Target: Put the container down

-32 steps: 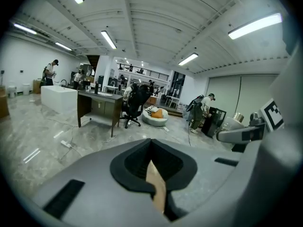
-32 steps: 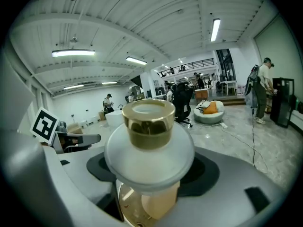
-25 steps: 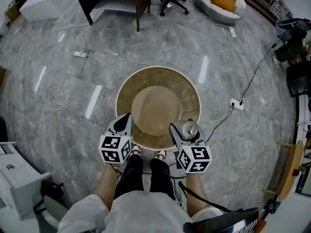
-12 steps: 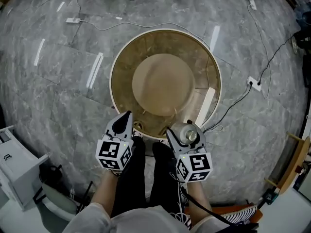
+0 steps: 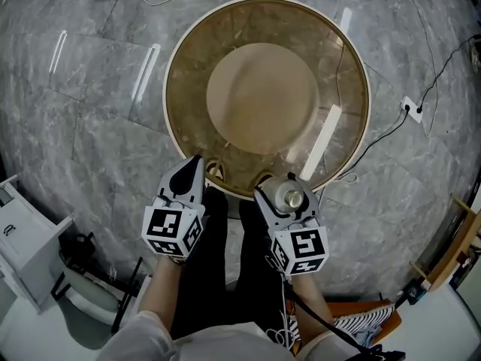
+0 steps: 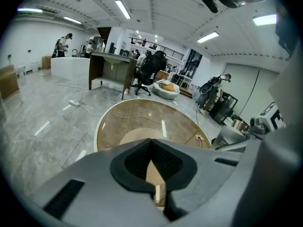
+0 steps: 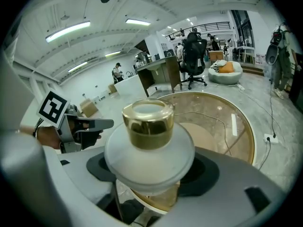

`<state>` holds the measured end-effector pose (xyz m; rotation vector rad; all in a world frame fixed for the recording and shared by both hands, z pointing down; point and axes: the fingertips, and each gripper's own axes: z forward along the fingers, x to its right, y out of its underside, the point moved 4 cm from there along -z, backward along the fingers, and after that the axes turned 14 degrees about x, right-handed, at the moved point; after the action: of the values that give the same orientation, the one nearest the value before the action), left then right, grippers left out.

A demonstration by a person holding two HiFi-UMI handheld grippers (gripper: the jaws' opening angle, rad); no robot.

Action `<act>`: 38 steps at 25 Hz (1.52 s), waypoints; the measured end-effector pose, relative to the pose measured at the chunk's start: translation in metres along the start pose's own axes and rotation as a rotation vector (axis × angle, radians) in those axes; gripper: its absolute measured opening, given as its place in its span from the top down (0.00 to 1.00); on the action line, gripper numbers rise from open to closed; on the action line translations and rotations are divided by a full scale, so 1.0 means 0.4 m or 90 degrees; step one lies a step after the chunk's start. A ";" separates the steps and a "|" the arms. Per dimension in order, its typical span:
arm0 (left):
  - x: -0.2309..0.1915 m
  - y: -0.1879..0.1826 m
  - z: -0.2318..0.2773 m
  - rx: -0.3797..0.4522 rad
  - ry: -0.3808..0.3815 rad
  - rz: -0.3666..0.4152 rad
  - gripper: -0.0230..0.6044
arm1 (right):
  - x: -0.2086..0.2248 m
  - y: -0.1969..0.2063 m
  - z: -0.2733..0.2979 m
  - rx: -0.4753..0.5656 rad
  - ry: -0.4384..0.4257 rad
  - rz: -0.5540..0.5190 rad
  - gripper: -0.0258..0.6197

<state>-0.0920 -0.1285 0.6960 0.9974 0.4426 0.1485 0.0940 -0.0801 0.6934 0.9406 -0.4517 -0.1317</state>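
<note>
A frosted container with a gold cap (image 7: 149,141) sits clamped in my right gripper (image 7: 151,171), upright between the two jaws. From the head view the container (image 5: 288,195) hangs at the near rim of a round glass-topped table (image 5: 346,66), just over its edge. My left gripper (image 5: 188,177) hovers beside it on the left with its jaws pressed together and nothing in them; in the left gripper view the closed jaws (image 6: 152,167) point across the table top (image 6: 137,119).
The table has a tan round base (image 5: 263,96) under the glass. Cables and a socket strip (image 5: 412,110) trail over the grey marble floor to the right. A white cabinet (image 5: 22,239) stands at the left, a wooden chair (image 5: 462,239) at the right. The person's legs are below the grippers.
The view has closed in on the table, which now fills the upper frame. Both grippers reach its near rim, the right still carrying the container.
</note>
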 end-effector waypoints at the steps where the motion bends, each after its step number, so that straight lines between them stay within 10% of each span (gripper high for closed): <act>1: -0.004 0.008 0.000 -0.004 0.001 0.001 0.96 | 0.000 0.009 0.008 -0.004 -0.001 0.000 0.41; 38: -0.059 0.108 0.069 -0.060 0.041 -0.014 0.96 | 0.037 0.149 0.291 -0.092 -0.009 -0.068 0.41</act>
<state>-0.0982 -0.1342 0.7519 0.8973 0.5014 0.1810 0.0523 -0.1369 0.8046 0.8227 -0.3987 -0.2649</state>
